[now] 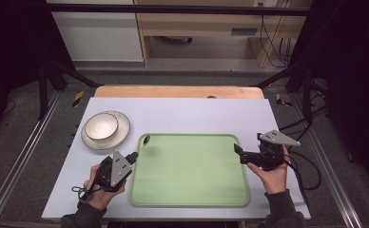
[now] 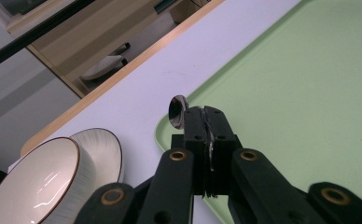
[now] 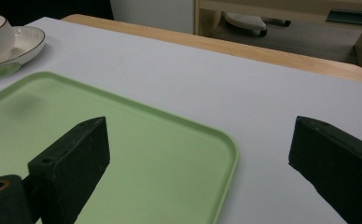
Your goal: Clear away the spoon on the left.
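Here the left gripper (image 2: 206, 122) has its two black jaws pressed together on the thin handle of a spoon (image 2: 177, 111), whose shiny bowl sticks out just past the jaw tips. In the high view the same spoon (image 1: 146, 140) hangs over the far left corner of a green tray (image 1: 192, 199), with the left gripper (image 1: 134, 157) just near of it, at the tray's left edge. The left hand (image 1: 99, 187) wraps the gripper body from the near side, a grey plate sits on top of it, and a dark cable loops onto the table beside the wrist.

The right gripper (image 3: 198, 158) has its jaws spread wide with nothing between them; one jaw hangs over the tray's (image 3: 123, 154) far right corner and the other over the bare table (image 3: 272, 107) beyond it. From above, the right gripper (image 1: 238, 151) sits at the tray's right edge, pointing left, held by the right hand (image 1: 272, 175), with its cable trailing off the table's right side.

Further out, a white bowl (image 1: 101, 126) with a dark rim sits inside a pale ribbed plate (image 1: 121, 129) on the far left of the table (image 1: 182, 111), near the tray's corner but apart from it. The green tray lies flat in the middle of the white tabletop, its surface bare.
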Available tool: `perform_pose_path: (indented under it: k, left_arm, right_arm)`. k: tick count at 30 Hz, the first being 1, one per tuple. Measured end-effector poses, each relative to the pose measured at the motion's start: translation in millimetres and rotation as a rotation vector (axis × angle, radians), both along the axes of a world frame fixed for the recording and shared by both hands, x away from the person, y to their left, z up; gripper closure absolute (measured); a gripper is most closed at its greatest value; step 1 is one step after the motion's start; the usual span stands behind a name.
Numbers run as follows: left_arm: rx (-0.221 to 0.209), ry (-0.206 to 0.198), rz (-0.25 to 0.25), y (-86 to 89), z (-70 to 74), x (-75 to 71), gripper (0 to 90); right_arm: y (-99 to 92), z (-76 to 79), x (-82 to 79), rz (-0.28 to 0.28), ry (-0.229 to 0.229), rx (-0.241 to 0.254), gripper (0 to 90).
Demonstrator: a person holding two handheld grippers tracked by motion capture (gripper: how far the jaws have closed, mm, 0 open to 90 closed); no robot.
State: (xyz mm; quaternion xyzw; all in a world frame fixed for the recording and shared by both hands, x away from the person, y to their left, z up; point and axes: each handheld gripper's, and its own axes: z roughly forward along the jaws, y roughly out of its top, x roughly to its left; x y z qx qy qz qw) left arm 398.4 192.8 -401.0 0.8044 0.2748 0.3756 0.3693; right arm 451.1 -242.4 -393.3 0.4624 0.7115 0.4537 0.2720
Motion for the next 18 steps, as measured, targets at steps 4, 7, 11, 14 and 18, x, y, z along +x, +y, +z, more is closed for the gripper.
perform_pose_path:
  k: [4, 7, 11, 14, 18]
  left_arm:
    - [0.008, 0.009, -0.006, -3.1, -4.0, 0.9, 88.8]
    - [0.023, 0.013, -0.011, -5.8, -6.8, 1.1, 88.9]
    - [0.034, 0.02, -0.016, -8.5, -10.5, 1.8, 88.8]
    - [0.046, 0.027, -0.019, -9.9, -12.5, 2.4, 88.8]
    - [0.054, 0.032, -0.023, -11.7, -14.9, 3.0, 88.8]
  right_arm:
    - [0.4, -0.4, 0.3, 0.004, 0.004, -0.003, 5.5]
    - [0.5, -0.7, 0.6, 0.005, 0.005, -0.004, 5.5]
    - [0.4, -0.6, 0.6, 0.005, 0.005, -0.004, 5.5]
    - [0.6, -0.7, 0.5, 0.005, 0.008, -0.002, 5.5]
    - [0.6, -0.9, 0.7, 0.007, 0.008, -0.007, 5.5]
